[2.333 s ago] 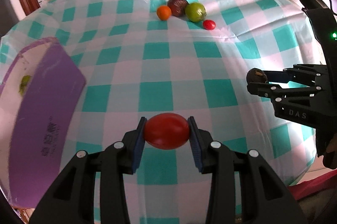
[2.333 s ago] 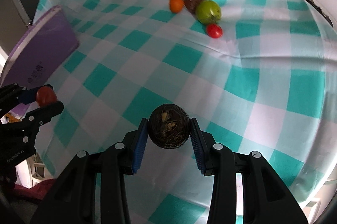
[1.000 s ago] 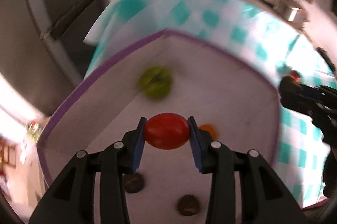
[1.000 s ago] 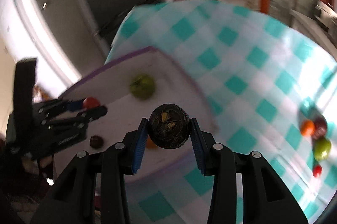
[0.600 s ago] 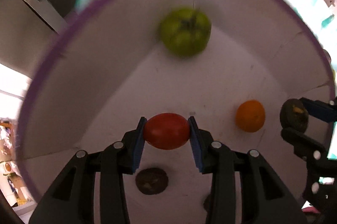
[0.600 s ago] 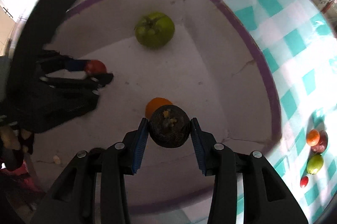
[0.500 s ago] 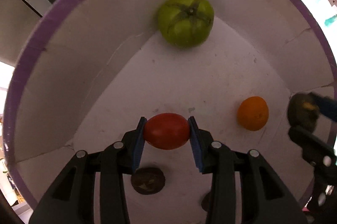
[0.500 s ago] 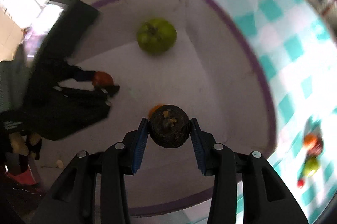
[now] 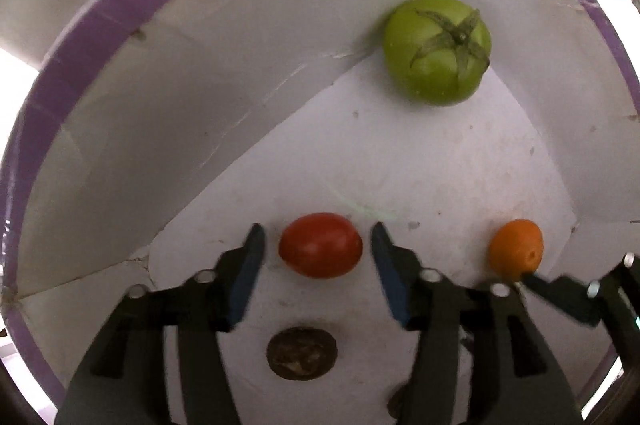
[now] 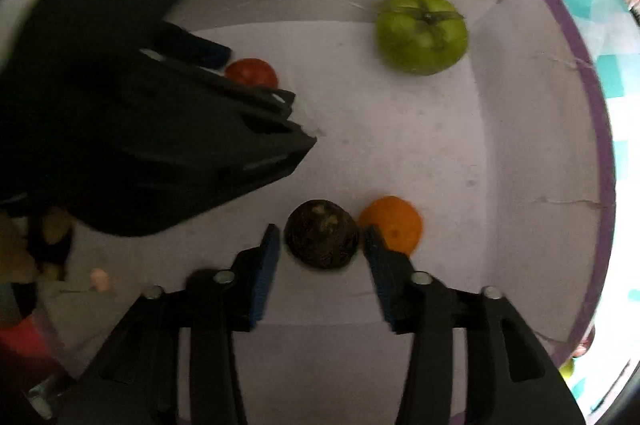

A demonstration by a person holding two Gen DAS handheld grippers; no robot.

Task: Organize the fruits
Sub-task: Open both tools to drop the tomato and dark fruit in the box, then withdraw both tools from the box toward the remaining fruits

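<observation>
Both grippers are inside the purple-rimmed white box (image 9: 120, 25). My left gripper (image 9: 318, 253) is open, with the red tomato (image 9: 321, 245) free between its fingers on the box floor. My right gripper (image 10: 320, 245) is open around the dark round fruit (image 10: 321, 239), with small gaps on both sides. The red tomato (image 10: 251, 72) and the left gripper (image 10: 224, 93) also show in the right wrist view. The right gripper's fingertip (image 9: 560, 289) shows at the right edge of the left wrist view.
A green tomato (image 9: 437, 49) lies in the far corner of the box, also in the right wrist view (image 10: 421, 32). An orange fruit (image 9: 516, 249) lies beside the dark fruit (image 10: 392, 224). Another dark fruit (image 9: 302, 353) lies under the left gripper. The checked tablecloth (image 10: 600, 9) shows beyond the box rim (image 10: 592, 105).
Both grippers have lowered into the box and opened. The red tomato and the dark fruit, held half a second ago, now sit loose between the fingers.
</observation>
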